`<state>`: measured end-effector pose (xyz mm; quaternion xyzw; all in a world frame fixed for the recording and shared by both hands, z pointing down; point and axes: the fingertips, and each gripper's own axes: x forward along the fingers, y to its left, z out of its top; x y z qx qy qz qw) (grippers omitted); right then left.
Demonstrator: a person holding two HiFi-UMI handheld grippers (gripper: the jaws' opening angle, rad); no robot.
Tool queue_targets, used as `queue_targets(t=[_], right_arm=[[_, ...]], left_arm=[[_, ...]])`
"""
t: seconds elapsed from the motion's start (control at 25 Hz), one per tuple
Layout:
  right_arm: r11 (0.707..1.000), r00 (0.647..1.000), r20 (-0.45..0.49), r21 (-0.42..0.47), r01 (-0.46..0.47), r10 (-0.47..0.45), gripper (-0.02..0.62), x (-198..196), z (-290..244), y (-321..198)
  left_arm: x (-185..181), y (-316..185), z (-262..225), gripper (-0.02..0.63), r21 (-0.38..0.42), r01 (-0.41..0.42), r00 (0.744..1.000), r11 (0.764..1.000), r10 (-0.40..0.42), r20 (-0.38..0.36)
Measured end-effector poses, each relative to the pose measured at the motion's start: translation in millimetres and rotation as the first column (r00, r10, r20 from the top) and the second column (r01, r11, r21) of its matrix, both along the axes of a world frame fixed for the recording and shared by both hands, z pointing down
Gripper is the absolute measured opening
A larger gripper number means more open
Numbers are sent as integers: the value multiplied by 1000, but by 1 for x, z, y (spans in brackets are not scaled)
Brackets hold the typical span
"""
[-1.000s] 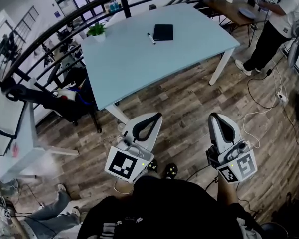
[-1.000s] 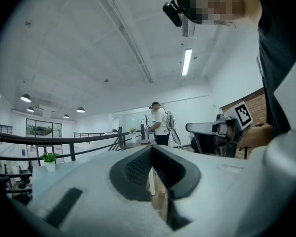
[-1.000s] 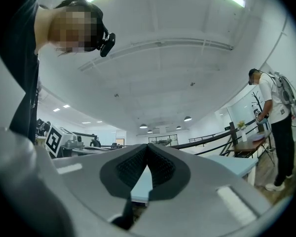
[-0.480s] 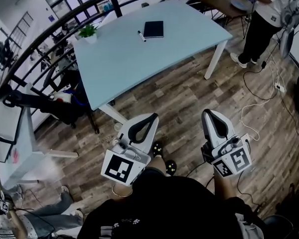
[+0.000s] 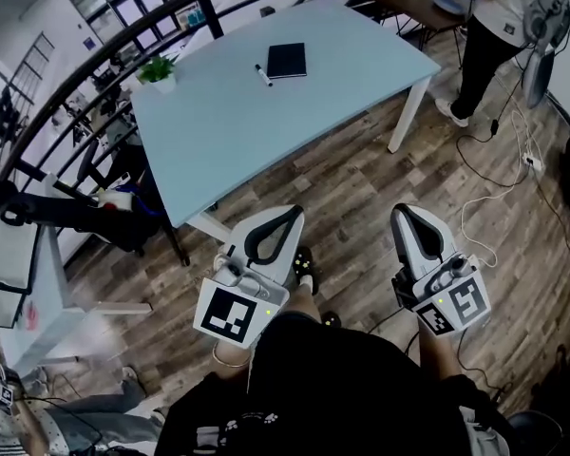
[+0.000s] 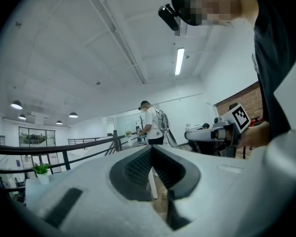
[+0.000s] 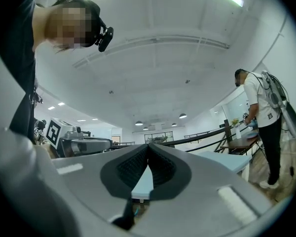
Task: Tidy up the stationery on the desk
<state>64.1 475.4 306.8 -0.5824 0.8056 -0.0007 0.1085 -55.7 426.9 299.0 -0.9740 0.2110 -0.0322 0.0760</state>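
A black notebook point(image 5: 286, 61) lies on the far part of the light blue desk point(image 5: 237, 131), with a black pen point(image 5: 263, 75) just left of it. Both grippers hang over the wooden floor, well short of the desk. My left gripper point(image 5: 292, 214) is shut with nothing in it, its tips meeting point(image 6: 151, 147). My right gripper point(image 5: 408, 213) is shut and empty too, tips together point(image 7: 148, 146). In the right gripper view the desk point(image 7: 222, 161) shows ahead at right.
A small potted plant point(image 5: 158, 69) stands on the desk's far left corner. A person point(image 5: 489, 28) stands at a wooden table point(image 5: 426, 6) at the back right. White cables point(image 5: 522, 160) trail over the floor. A black railing point(image 5: 114, 46) curves behind the desk; chairs and gear point(image 5: 104, 207) sit left.
The whole head view has shifted: the desk now sits a little nearer and further left. Both grippers have moved slightly forward towards it and stay shut.
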Motion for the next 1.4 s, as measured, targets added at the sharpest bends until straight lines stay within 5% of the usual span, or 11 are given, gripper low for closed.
queue_targets(t=[1.4], right_arm=[[994, 999, -24, -104, -42, 40, -5, 12, 18, -305]], left_arm=[[23, -303, 20, -8, -109, -19, 999, 994, 14, -46]])
